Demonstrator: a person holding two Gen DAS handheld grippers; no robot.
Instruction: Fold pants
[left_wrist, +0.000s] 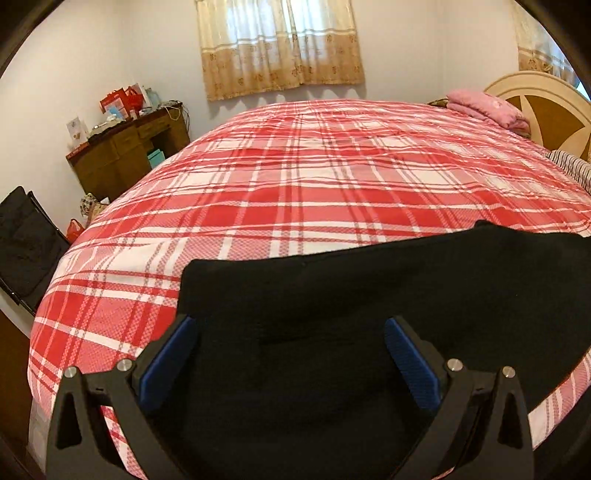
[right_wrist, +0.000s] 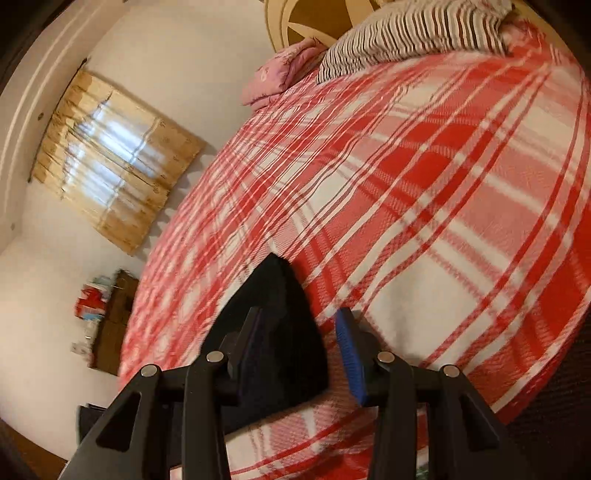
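Black pants (left_wrist: 351, 295) lie flat as a wide dark shape on the near part of a bed with a red and white plaid cover (left_wrist: 295, 177). My left gripper (left_wrist: 290, 328) is open, with its blue pads just above the pants' near left part. In the right wrist view the picture is tilted and blurred. My right gripper (right_wrist: 299, 328) is open over a pointed end of the pants (right_wrist: 284, 325), with one finger over the black cloth and the blue pad (right_wrist: 351, 354) over the plaid cover (right_wrist: 424, 221).
A pink folded blanket (left_wrist: 487, 109), a striped pillow (left_wrist: 570, 168) and a round wooden headboard (left_wrist: 546, 107) are at the bed's far right. A cluttered brown desk (left_wrist: 129, 147) stands by the left wall, with a black chair (left_wrist: 26, 243) nearer. A curtained window (left_wrist: 280, 44) is behind.
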